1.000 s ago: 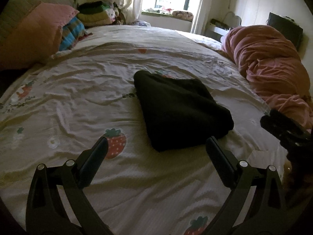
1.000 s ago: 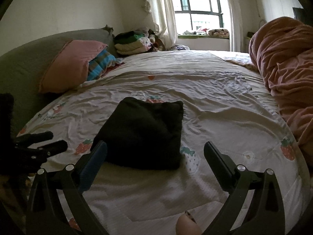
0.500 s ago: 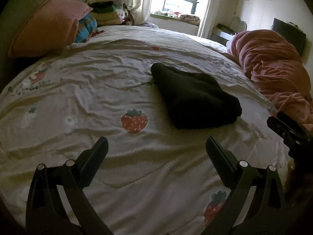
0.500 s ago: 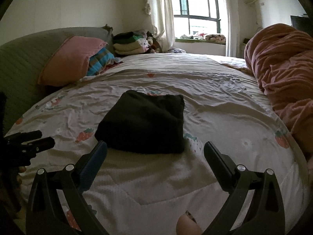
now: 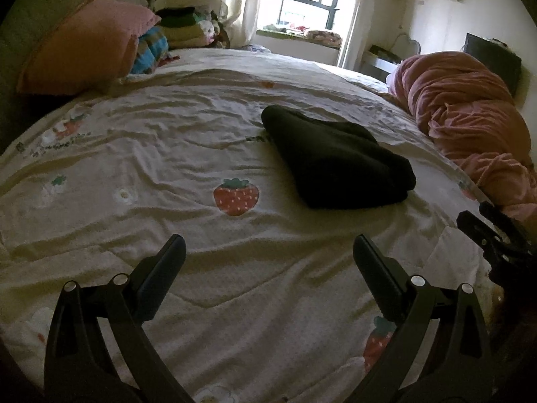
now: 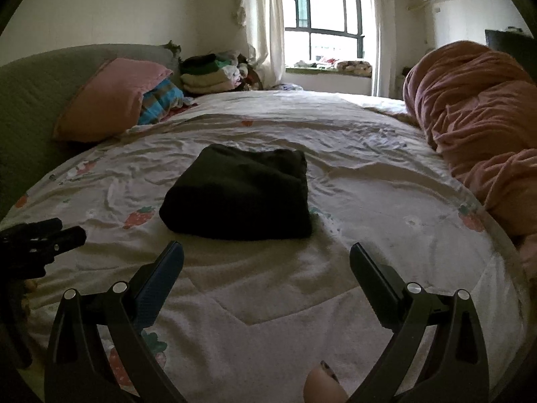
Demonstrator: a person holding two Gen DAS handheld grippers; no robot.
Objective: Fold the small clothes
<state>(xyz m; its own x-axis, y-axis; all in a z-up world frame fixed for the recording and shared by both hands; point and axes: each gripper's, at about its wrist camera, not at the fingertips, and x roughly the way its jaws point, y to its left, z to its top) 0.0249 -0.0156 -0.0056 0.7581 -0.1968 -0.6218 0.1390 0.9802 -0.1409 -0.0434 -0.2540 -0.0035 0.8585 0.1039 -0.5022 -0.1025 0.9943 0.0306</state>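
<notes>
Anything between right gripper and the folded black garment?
Nothing: only wrinkled bedsheet separates the right gripper from the folded black garment, per the right wrist view.

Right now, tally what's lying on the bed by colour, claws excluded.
Black: 1, the folded garment
Pink: 2, the pillow and the bunched blanket
Blue striped: 1, the cloth beside the pillow
Mixed green and cream: 1, the stack of folded clothes
Total: 5

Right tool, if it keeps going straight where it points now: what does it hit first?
Most likely the folded black garment, lying dead ahead of the open right tool on the strawberry-print bedspread. If the tool is angled downward, it would meet bare bedspread just short of it; depth is unclear.
</notes>
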